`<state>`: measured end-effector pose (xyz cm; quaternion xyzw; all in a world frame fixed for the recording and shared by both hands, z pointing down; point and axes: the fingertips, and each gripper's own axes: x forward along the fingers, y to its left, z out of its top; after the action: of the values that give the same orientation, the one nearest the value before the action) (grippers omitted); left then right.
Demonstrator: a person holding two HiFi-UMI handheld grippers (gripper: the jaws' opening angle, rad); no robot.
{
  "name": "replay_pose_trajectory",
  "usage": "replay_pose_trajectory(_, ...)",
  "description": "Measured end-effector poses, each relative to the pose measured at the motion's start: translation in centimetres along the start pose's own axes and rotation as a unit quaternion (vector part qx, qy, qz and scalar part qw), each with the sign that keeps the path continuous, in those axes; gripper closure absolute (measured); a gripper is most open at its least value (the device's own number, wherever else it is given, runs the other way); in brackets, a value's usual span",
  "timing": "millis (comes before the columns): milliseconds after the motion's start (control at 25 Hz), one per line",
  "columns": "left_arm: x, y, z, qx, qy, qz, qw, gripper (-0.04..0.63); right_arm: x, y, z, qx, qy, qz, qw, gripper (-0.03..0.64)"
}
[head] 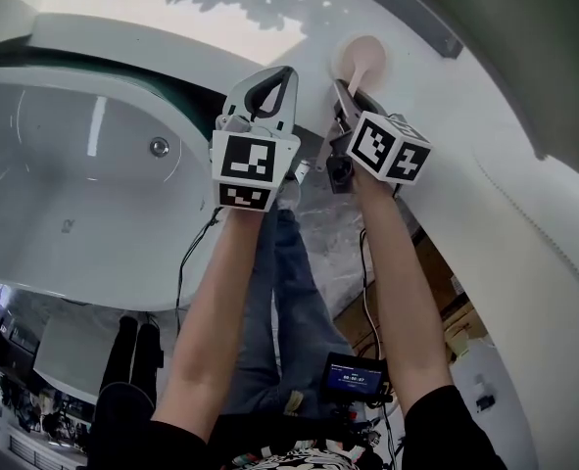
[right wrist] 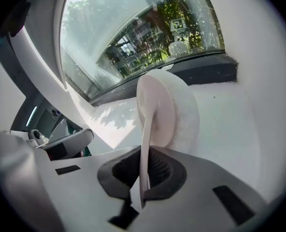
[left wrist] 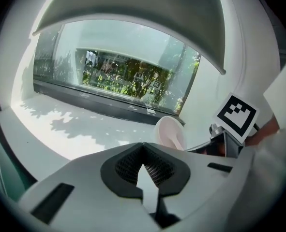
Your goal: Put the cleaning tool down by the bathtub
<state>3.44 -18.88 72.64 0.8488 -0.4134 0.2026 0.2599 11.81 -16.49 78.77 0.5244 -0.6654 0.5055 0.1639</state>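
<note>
The cleaning tool (head: 364, 57) is a pale pink round scrubber with a white pad and a thin handle. My right gripper (head: 346, 94) is shut on that handle, with the round head just over the white ledge (head: 220, 27) behind the bathtub (head: 83, 174). In the right gripper view the handle runs down between the dark pads (right wrist: 157, 170), and the scrubber head (right wrist: 169, 110) stands upright beyond them. My left gripper (head: 281, 76) hovers beside it on the left, shut with nothing in it. In the left gripper view the scrubber (left wrist: 170, 132) shows past the left gripper (left wrist: 143, 167).
The white tub has a metal drain (head: 159, 146) and a curved rim below the grippers. A wide window (left wrist: 118, 79) lines the far side of the ledge. A white curved wall (head: 524, 213) rises at right. Below are the person's legs, cardboard (head: 436, 292) and a small screen (head: 355, 376).
</note>
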Motion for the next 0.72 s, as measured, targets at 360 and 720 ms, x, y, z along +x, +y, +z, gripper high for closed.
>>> replay_pose_trajectory(360, 0.86, -0.31, -0.11, 0.009, 0.006, -0.017, 0.9998, 0.585, 0.93, -0.93, 1.08, -0.066, 0.005, -0.048, 0.997, 0.591)
replay_pose_trajectory(720, 1.03, -0.23, 0.04, 0.014, 0.002, -0.020, 0.9997, 0.586, 0.63, -0.89, 0.95, -0.065, 0.012, -0.073, 0.995, 0.542)
